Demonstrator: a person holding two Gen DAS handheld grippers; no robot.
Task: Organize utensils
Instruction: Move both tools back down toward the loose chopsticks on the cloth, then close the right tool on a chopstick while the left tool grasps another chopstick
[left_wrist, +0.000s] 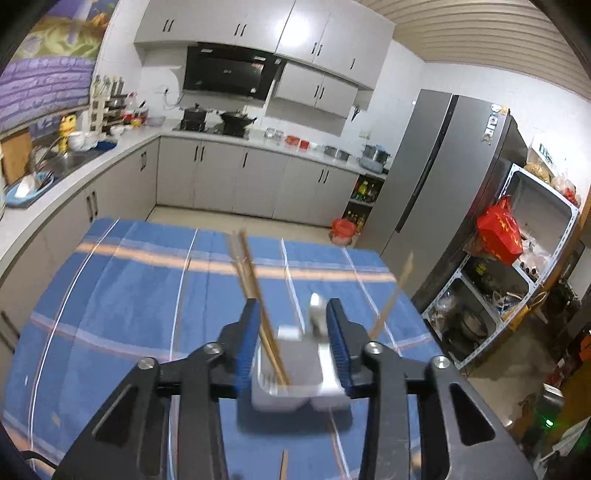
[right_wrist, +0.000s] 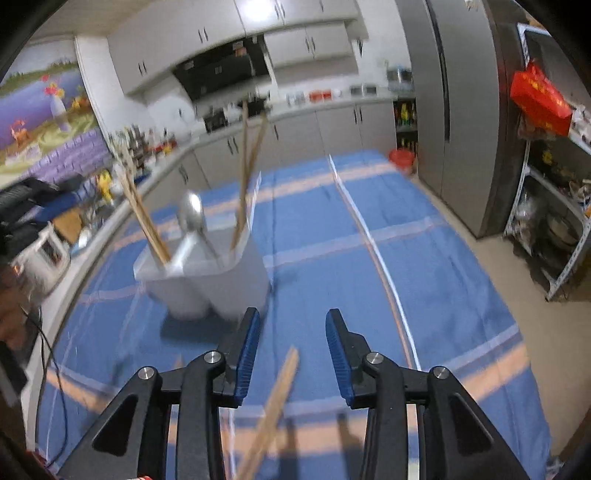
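My left gripper hangs open right above a white utensil holder on the blue cloth. A pair of wooden chopsticks stands in the holder and leans past the left pad, with no squeeze on it. A metal spoon sticks up by the right pad, and another chopstick leans out to the right. In the right wrist view the holder stands to the upper left with chopsticks and the spoon in it. My right gripper is open above a loose chopstick lying on the cloth.
The table wears a blue cloth with white and orange stripes. Past its far edge run grey kitchen cabinets, with a tall grey fridge and a cluttered metal shelf at the right. A red bucket stands on the floor.
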